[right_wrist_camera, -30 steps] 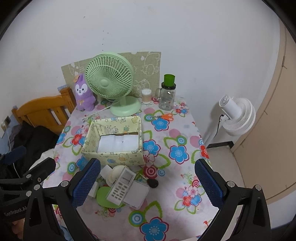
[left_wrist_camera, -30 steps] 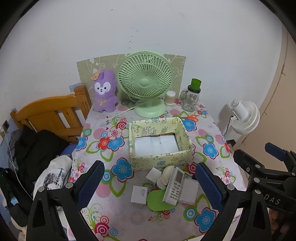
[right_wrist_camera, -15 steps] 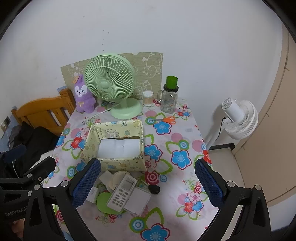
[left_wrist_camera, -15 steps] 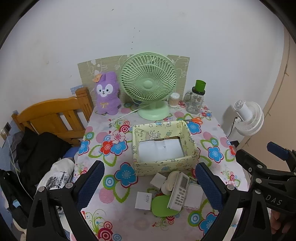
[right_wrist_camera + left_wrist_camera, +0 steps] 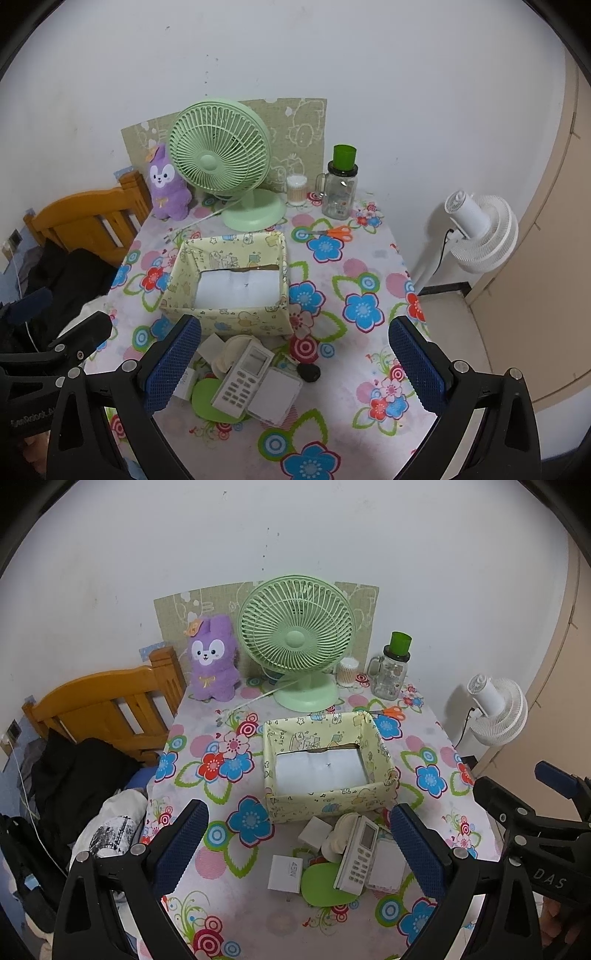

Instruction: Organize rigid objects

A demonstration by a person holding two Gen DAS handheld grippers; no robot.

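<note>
1. The left tool (image 5: 295, 843) hangs above the near edge of the counter (image 5: 207, 864), its blue-padded fingers (image 5: 181, 843) spread wide with nothing between them.
2. The right tool (image 5: 293, 363) hangs above the same near edge, jaws likewise wide apart and empty; its black frame also shows at the right edge of the left wrist view.
3. A yellow-green patterned box (image 5: 325, 801) sits open at the middle of the counter, with a white lining on its floor and nothing else inside.
4. The rigid things lie in a loose pile between the box and the near edge:
   - a white remote control (image 5: 243, 374) lies tilted over a green oval lid (image 5: 207, 398);
   - a flat white square case (image 5: 275, 391) touches the remote's right side;
   - a cream round item (image 5: 227, 356) lies just behind the remote;
   - a white charger block marked 45W (image 5: 285, 873) lies at the left of the pile;
   - a small black object (image 5: 309, 372) lies just right of the pile.
5. Along the far edge stand a purple plush rabbit (image 5: 212, 659), a green desk fan (image 5: 295, 638), a cotton-swab jar (image 5: 347, 672) and a glass jar with a green cap (image 5: 391, 668); orange-handled scissors (image 5: 334, 232) lie near them.
</note>
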